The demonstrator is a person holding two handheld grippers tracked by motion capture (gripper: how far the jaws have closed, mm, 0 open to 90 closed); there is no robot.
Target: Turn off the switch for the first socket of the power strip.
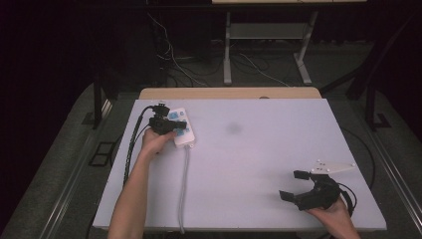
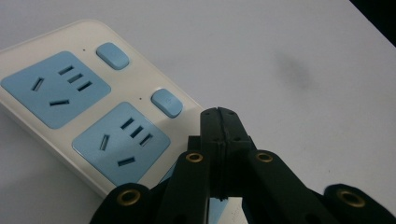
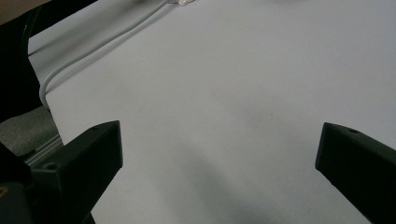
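A white power strip (image 1: 182, 127) with light blue sockets and blue switches lies at the table's left rear; its grey cord (image 1: 184, 184) runs toward the near edge. My left gripper (image 1: 174, 127) hovers right over the strip. In the left gripper view the strip (image 2: 93, 107) sits close below, and the left gripper (image 2: 219, 114) has its jaws pressed together with nothing between them, tips by a blue switch (image 2: 166, 102). My right gripper (image 1: 293, 185) rests open at the near right. Its two jaws stand far apart in the right gripper view (image 3: 219, 144) over bare table.
The white table top (image 1: 249, 154) lies on a wooden desk with dark floor around it. A faint grey smudge (image 1: 233, 128) marks the surface right of the strip. Desk legs and cables (image 1: 239, 59) stand beyond the far edge.
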